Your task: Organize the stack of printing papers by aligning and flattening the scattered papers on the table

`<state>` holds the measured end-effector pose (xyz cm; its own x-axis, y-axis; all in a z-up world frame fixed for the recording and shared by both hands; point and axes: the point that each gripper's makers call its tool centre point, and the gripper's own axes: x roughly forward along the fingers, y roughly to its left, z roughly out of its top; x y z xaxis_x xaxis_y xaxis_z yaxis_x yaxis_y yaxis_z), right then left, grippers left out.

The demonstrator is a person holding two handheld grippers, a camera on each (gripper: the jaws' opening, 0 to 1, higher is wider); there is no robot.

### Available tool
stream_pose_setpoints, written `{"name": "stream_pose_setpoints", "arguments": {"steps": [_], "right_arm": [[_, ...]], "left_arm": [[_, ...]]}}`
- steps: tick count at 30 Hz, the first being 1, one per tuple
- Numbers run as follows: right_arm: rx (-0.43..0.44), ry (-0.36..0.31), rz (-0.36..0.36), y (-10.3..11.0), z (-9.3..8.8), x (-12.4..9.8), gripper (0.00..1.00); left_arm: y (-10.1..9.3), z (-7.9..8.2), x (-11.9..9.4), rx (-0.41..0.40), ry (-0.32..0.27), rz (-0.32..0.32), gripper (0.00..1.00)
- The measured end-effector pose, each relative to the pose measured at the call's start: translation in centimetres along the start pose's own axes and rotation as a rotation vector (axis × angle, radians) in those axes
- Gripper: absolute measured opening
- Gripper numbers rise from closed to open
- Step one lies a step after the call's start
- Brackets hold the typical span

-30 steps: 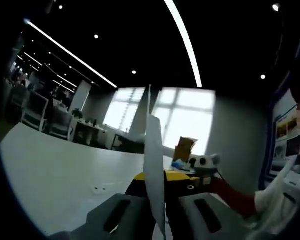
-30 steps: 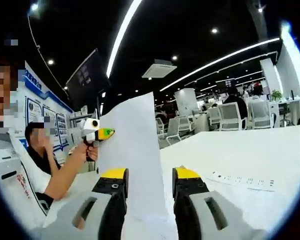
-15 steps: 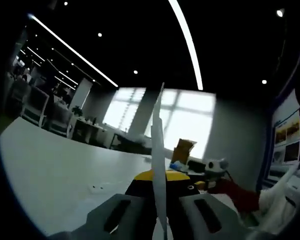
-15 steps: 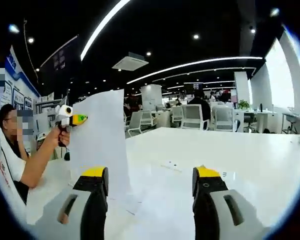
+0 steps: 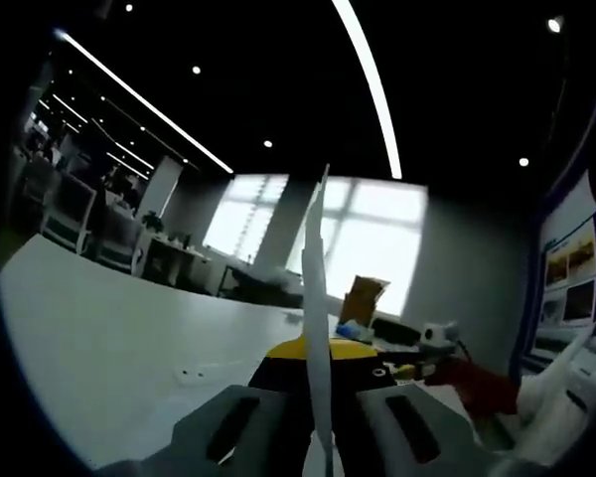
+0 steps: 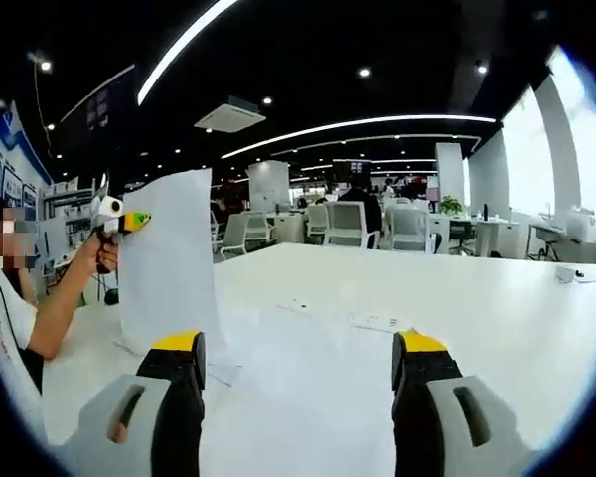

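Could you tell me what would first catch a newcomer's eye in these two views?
A white sheet stands upright, edge-on, pinched between the left gripper's jaws. In the right gripper view the same sheet shows its broad face at left, above papers lying flat on the white table, while the right gripper is open with nothing between its jaws.

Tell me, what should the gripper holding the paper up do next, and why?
Probably the left gripper should lower its sheet of paper toward the white table. That sheet stands upright, pinched between its jaws, while the right gripper is open with other paper lying flat between its jaws. Laying the raised sheet down would let the papers be lined up.
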<state>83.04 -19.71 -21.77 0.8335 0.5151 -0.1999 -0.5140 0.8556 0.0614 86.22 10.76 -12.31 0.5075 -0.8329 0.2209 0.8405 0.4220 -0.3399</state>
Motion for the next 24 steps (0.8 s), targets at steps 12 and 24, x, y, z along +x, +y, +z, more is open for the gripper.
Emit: {"name": "stream_pose_setpoints", "arguments": {"steps": [12,24], "right_arm": [[0.038,0.043,-0.084,-2.2,-2.3,-2.4,0.79],[0.014,0.057,-0.107,-1.9,-2.8,-4.0,0.85]], "left_arm": [[0.0,-0.1,0.0,0.004,0.004,0.005,0.06],[0.3,-0.3,0.0,0.0,0.009,0.008,0.06]]}}
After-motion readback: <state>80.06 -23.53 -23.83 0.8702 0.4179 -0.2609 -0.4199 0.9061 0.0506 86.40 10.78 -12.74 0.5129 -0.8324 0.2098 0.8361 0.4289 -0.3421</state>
